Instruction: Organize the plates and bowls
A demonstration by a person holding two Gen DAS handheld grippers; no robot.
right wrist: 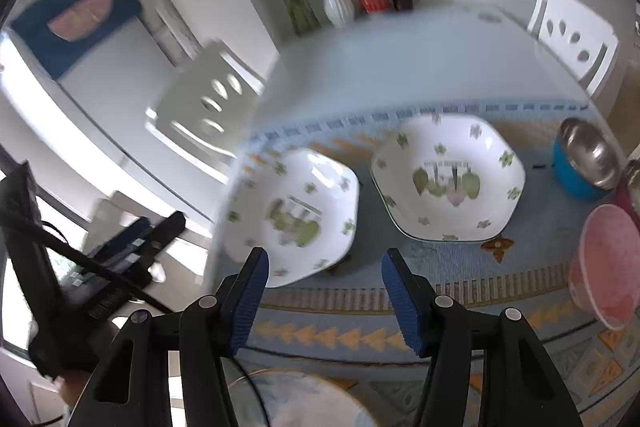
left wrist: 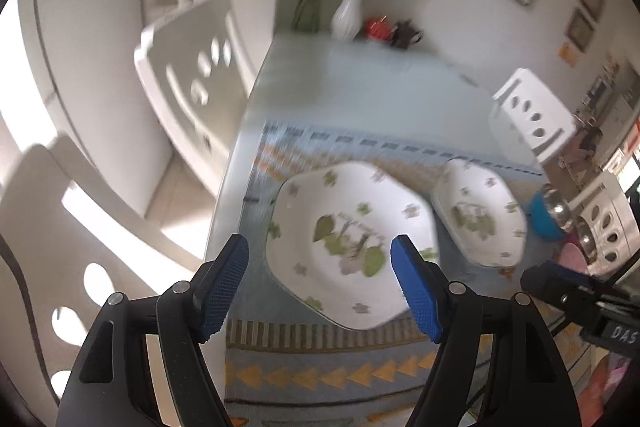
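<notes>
While both the left tongs point(left wrist: 320, 287) and right tongs point(right wrist: 324, 301) hang spread and empty, the glazed plate point(left wrist: 352, 247) ahead looks rigid, slippery and breakable, best pinched at its rim.

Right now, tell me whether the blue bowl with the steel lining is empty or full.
Empty, as far as shows: the blue bowl at the mat's right edge shows only bare shiny metal inside. Its far right side is cut off by the frame.

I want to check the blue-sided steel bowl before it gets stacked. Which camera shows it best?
The right wrist view: the steel bowl sits whole at the mat's right side, its shiny inside and blue wall visible. The left wrist view shows it only small and blurred near the edge.
</notes>
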